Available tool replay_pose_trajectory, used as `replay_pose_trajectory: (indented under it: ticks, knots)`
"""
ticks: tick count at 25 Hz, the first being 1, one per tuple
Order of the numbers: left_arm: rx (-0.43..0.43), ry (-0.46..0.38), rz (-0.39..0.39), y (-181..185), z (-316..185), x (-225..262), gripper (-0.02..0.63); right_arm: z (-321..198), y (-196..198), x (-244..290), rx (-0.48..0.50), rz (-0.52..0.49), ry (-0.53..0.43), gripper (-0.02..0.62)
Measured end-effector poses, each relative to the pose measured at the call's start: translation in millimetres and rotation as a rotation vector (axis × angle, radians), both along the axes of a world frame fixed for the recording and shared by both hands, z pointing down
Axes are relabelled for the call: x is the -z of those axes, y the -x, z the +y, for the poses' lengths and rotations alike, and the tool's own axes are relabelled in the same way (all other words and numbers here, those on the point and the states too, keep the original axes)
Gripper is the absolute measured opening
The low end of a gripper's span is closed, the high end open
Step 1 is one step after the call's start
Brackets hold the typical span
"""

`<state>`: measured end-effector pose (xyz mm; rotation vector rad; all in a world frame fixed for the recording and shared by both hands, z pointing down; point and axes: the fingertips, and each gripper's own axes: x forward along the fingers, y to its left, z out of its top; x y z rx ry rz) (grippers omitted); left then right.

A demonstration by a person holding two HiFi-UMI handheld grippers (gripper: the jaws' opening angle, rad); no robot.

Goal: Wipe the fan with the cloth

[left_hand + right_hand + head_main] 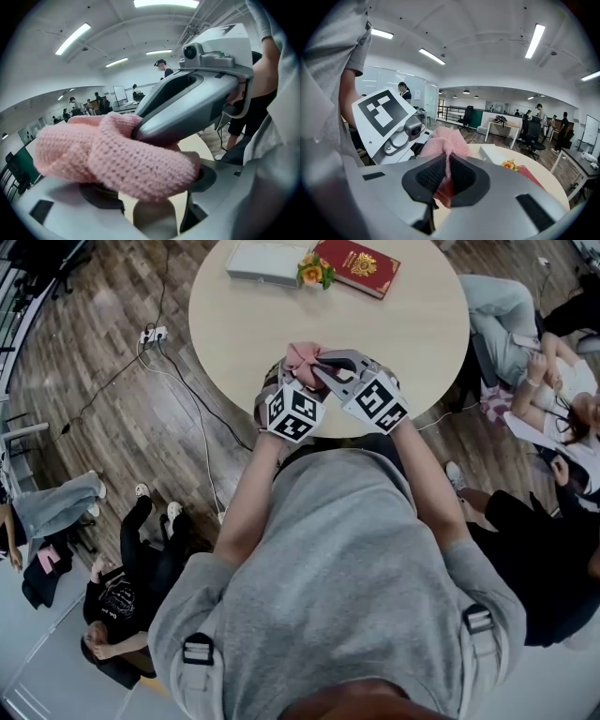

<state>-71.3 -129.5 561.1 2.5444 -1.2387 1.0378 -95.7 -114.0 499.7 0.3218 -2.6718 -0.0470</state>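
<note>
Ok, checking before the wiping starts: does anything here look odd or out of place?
The pink cloth is bunched into a lump, pinched in the right gripper and draped over the left gripper, its jaws apart, not spread flat. I can't make out a fan in any view. Nothing on the table looks spilled or damaged.

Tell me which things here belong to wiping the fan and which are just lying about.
In the job: pink cloth, right gripper pinching it; no fan visible.
Lying about: white box, flowers, red book, all on the round table.
</note>
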Motion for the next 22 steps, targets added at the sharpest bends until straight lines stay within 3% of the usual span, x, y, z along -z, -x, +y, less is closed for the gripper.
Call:
replay_pose_trajectory:
  ticks: [12,22]
  knots:
    - [-0.021,0.012,-0.024,-0.2,-0.7,-8.5,0.38,20.3,18.0,-13.5,0.108,0.0,0.178,0.028]
    - [-0.008,0.015,-0.02,5.9,-7.7,-10.8,0.38,20.0,7.9,-21.9,0.112,0.057,0.162,0.028]
